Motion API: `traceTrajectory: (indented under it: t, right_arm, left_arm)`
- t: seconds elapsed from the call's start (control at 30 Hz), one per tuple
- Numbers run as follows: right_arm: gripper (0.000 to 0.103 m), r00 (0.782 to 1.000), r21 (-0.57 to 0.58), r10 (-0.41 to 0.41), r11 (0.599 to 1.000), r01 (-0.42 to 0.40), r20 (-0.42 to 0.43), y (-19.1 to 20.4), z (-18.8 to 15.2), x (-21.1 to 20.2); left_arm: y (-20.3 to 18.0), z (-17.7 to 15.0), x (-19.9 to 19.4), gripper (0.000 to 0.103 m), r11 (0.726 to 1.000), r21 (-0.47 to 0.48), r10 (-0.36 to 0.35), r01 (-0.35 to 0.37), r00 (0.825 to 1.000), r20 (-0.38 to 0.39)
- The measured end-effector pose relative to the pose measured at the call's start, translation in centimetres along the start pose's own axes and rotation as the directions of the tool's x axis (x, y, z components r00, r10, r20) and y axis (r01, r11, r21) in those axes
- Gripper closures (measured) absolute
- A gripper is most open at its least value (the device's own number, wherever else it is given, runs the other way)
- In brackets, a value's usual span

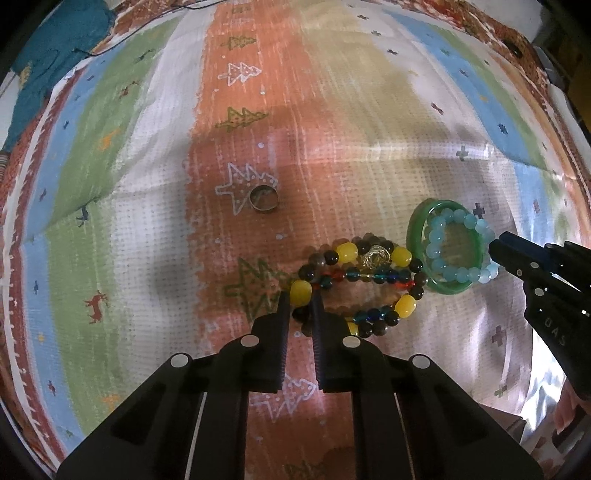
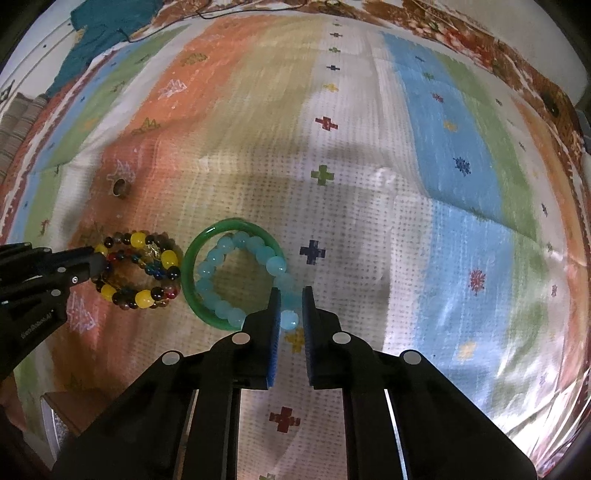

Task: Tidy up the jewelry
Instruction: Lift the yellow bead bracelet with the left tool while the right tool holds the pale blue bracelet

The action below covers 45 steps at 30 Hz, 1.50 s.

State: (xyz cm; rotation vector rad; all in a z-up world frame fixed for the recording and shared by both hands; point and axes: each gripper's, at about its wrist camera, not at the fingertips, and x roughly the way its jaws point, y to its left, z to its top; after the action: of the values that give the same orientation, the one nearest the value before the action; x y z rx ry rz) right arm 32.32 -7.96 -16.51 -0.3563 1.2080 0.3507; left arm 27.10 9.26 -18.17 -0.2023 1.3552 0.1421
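Note:
A pile of beaded bracelets with yellow and dark beads [image 1: 360,280] lies on the patterned cloth; it also shows in the right wrist view [image 2: 138,275]. My left gripper [image 1: 300,295] is shut on a yellow bead [image 1: 301,292] of that pile. A green bangle [image 1: 415,236] lies to the right with a light blue bead bracelet [image 1: 458,245] over it. My right gripper [image 2: 290,291] is shut on the light blue bead bracelet [image 2: 240,280], whose beads sit between its fingers beside the green bangle [image 2: 199,243]. A metal ring [image 1: 263,199] lies apart, farther away, also in the right wrist view [image 2: 121,187].
A striped, patterned cloth [image 2: 424,147] covers the whole surface, with creases at the right. A teal cloth [image 1: 48,66] and a thin black cord [image 1: 147,22] lie at the far left corner. A brown box corner [image 2: 70,410] shows at lower left.

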Motion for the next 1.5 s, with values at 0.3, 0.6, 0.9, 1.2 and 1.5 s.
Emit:
traceTrajectory:
  t: [0.3,0.6,0.9,1.2,1.5]
  right_arm:
    - [0.091,0.999,-0.017,-0.004,1.000,0.005,0.051,0.0,-0.3,-2.1]
    - [0.091,0.995,-0.017,-0.018,1.000,0.019,0.098,-0.1,-0.7,-4.1]
    - [0.091,0.986,-0.016,-0.028,0.999,0.031,0.164,0.1,-1.7,-6.4]
    - [0.091,0.975,-0.016,-0.022,1.000,0.026,0.220,0.3,-2.4,-8.6]
    - [0.091,0.970,-0.030,-0.018,0.999,0.026,0.243,0.6,-3.5,-10.0]
  left_arm:
    - [-1.5,-0.5,-2.6,0.092,1.000,0.010,-0.007,0.006,0.998,0.055]
    - [-1.4,-0.4,-6.4,0.092,0.999,0.020,-0.032,0.030,0.991,0.126]
    - [-1.7,-1.0,-8.9,0.092,0.999,0.021,-0.051,0.048,0.983,0.174]
    - [-2.1,-2.1,-10.4,0.092,0.999,0.008,-0.043,0.042,0.977,0.210]
    - [-2.9,-3.2,-12.3,0.092,0.998,0.033,-0.064,0.058,0.967,0.247]
